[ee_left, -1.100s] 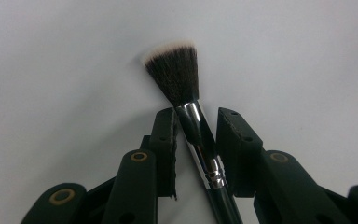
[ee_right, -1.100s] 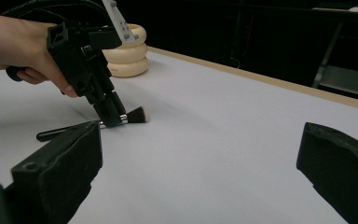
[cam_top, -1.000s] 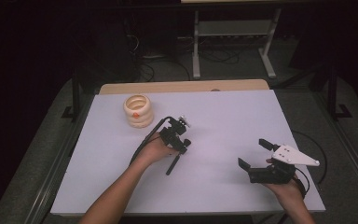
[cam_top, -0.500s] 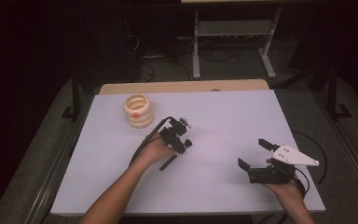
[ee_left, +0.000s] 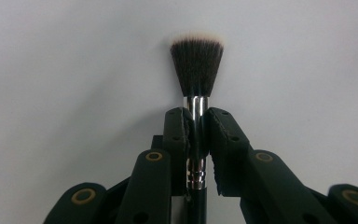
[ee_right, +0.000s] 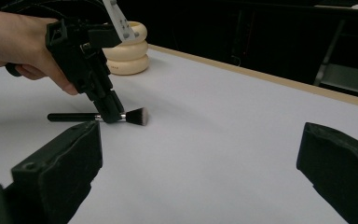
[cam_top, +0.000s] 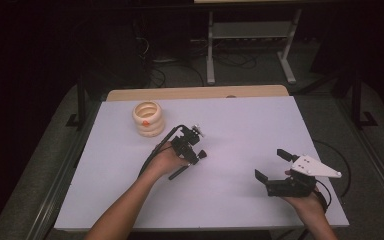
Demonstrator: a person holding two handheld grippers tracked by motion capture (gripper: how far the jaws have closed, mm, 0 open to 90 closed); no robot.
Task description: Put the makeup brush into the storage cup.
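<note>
A black makeup brush (cam_top: pixel 177 173) with a silver ferrule lies on the white table (cam_top: pixel 240 125). Its dark, pale-tipped bristles (ee_left: pixel 196 70) point away from my left gripper's camera. My left gripper (ee_left: pixel 197 116) points down at the table's middle and is shut on the ferrule. Its jaws have just been closing, with the brush between them. In the right gripper view the left gripper (ee_right: pixel 113 115) pins the brush (ee_right: pixel 135 116) flat on the table. My right gripper (cam_top: pixel 271 164) rests open at the front right, its jaws wide apart with nothing between them (ee_right: pixel 200 154).
A cream stack of rings (cam_top: pixel 148 119) stands at the back left of the table, behind the left hand. A wooden strip (cam_top: pixel 195 93) runs along the far edge. A metal stand (cam_top: pixel 250 35) and cables are on the floor beyond.
The brush handle has swung slightly to the left under the left gripper. Both hands stay where they were.
</note>
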